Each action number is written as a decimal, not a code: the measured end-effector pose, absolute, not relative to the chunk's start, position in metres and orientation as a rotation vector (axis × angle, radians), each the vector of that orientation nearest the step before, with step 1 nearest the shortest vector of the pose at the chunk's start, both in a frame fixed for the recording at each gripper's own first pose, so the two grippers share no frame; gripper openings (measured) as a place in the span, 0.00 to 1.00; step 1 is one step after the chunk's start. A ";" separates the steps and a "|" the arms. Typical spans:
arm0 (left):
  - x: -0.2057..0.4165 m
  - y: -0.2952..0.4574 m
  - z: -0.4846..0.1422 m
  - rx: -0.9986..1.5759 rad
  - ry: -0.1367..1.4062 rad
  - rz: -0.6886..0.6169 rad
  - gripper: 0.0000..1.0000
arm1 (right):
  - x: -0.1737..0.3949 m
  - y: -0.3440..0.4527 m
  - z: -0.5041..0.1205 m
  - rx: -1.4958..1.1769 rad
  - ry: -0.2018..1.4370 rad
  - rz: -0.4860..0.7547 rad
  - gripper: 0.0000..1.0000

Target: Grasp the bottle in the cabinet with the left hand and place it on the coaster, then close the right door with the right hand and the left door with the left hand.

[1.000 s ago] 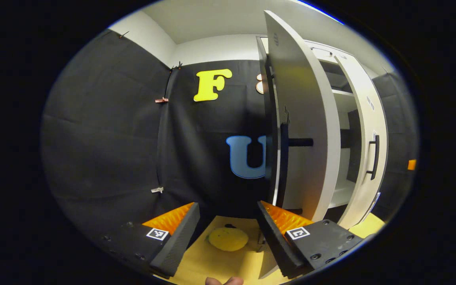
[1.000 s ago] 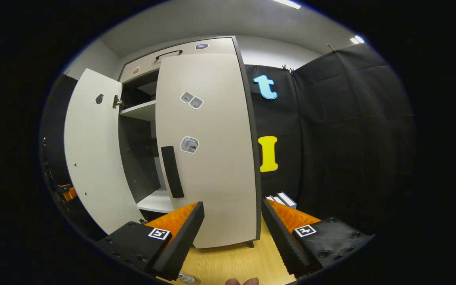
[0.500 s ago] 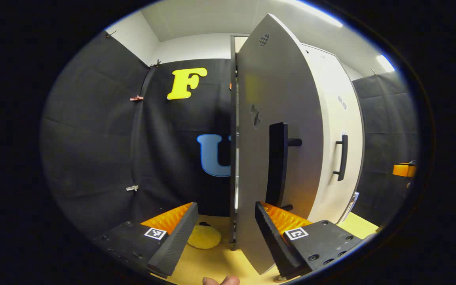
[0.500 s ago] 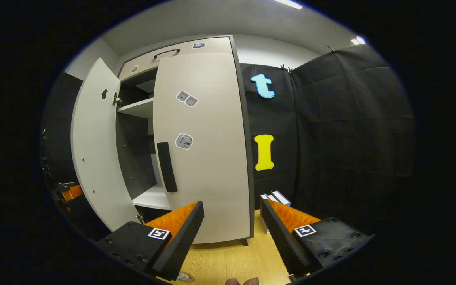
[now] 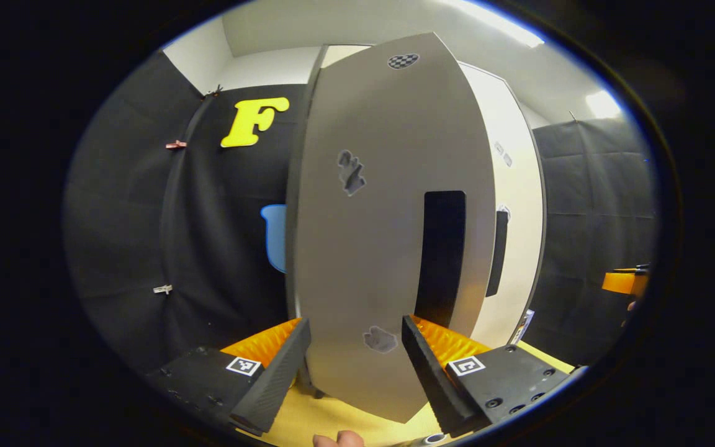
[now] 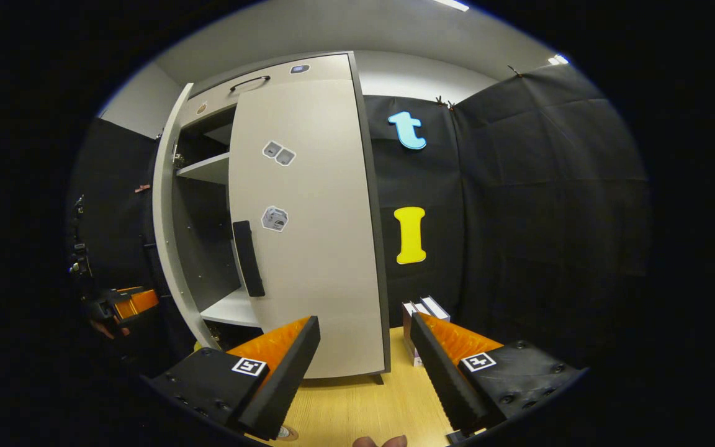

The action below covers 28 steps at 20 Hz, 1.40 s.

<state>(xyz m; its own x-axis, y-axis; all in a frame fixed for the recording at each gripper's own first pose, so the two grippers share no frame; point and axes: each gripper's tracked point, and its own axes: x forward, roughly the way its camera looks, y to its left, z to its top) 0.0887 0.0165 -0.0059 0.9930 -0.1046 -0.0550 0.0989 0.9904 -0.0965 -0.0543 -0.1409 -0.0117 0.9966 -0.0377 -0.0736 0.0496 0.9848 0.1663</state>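
Fingers: left gripper (image 5: pixel 355 360) spread — nothing pinched; right gripper (image 6: pixel 364 366) spread too.
Left door (image 5: pixel 388 236): at 12 o'clock — push flat, steady.

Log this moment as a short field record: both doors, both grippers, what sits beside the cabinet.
right door: shut against the cabinet
left door: partly open, gap onto the shelves in the right gripper view
left gripper: open, close to the left door's outer face, gripping nothing
right gripper: open, clear of the cabinet, holding nothing
shelves: bare where visible
small boxes: on the wooden tabletop, right of the cabinet
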 end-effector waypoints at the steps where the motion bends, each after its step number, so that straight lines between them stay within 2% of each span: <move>1: 0.097 0.012 -0.007 -0.085 0.062 -0.100 0.94 | -0.057 -0.146 -0.013 0.166 0.071 -0.052 0.98; 4: 0.119 0.003 -0.010 -0.086 0.069 -0.086 0.90 | -0.060 -0.157 -0.014 0.168 0.072 -0.067 0.98; 6: 0.128 0.003 -0.013 -0.095 0.082 -0.071 0.97 | -0.059 -0.162 -0.015 0.168 0.074 -0.074 0.98; 10: 0.148 -0.001 -0.012 -0.108 0.081 -0.067 0.90 | -0.057 -0.164 -0.016 0.162 0.076 -0.077 0.98; 14: 0.161 -0.010 -0.012 -0.107 0.074 -0.071 0.90 | -0.054 -0.165 -0.020 0.148 0.083 -0.078 0.98; 19: 0.171 -0.012 -0.012 -0.098 0.071 -0.054 0.90 | -0.047 -0.167 -0.018 0.153 0.080 -0.078 0.98; 20: 0.176 -0.012 -0.012 -0.098 0.073 -0.046 0.94 | -0.047 -0.169 -0.018 0.152 0.078 -0.079 0.98; 27: 0.184 -0.013 -0.014 -0.105 0.070 -0.031 0.94 | -0.045 -0.168 -0.017 0.153 0.079 -0.071 0.98; 28: 0.179 -0.014 -0.012 -0.116 0.065 -0.038 0.91 | -0.045 -0.167 -0.015 0.154 0.078 -0.067 0.98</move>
<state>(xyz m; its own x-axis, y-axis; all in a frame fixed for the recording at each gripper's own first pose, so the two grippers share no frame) 0.1795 -0.0144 -0.0118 0.9971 -0.0421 -0.0630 0.0345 0.9925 -0.1169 -0.0452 -0.1672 -0.0155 0.9948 -0.0603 -0.0824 0.0722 0.9860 0.1502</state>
